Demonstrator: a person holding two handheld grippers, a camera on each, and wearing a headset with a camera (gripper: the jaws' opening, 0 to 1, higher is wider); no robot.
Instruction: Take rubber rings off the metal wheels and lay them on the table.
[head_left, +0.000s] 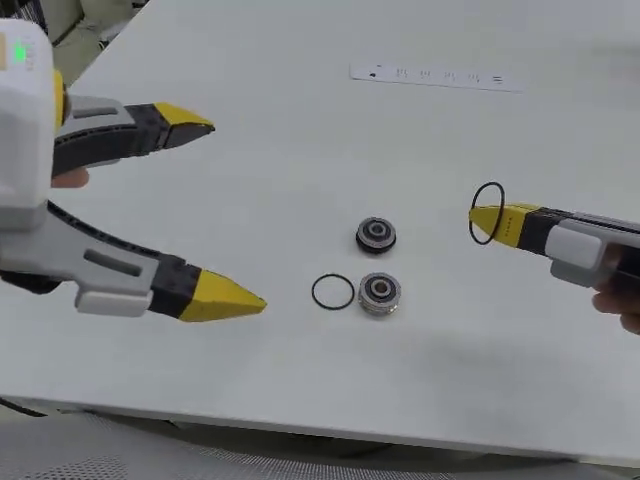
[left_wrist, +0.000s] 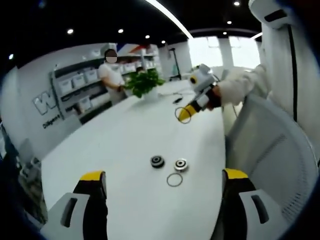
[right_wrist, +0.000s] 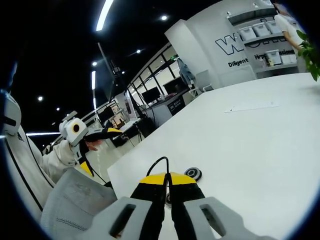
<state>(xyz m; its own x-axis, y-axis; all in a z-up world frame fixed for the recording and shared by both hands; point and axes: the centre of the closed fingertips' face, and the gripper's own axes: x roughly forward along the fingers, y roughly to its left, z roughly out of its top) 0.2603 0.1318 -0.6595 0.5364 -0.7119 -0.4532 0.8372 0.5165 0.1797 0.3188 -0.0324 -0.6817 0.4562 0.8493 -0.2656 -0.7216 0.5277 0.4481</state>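
Two small metal wheels sit mid-table: the farther wheel looks dark around its rim, the nearer wheel shows a bare silver rim. A loose black rubber ring lies flat just left of the nearer wheel. My right gripper is shut on a second rubber ring, held upright above the table to the right of the wheels; the same held ring pokes out of the yellow tips. My left gripper is wide open at the left, well clear of the wheels.
A strip of printed labels lies at the far side of the white table. The table's near edge runs along the bottom. A person, shelves and a potted plant stand beyond the table's far end.
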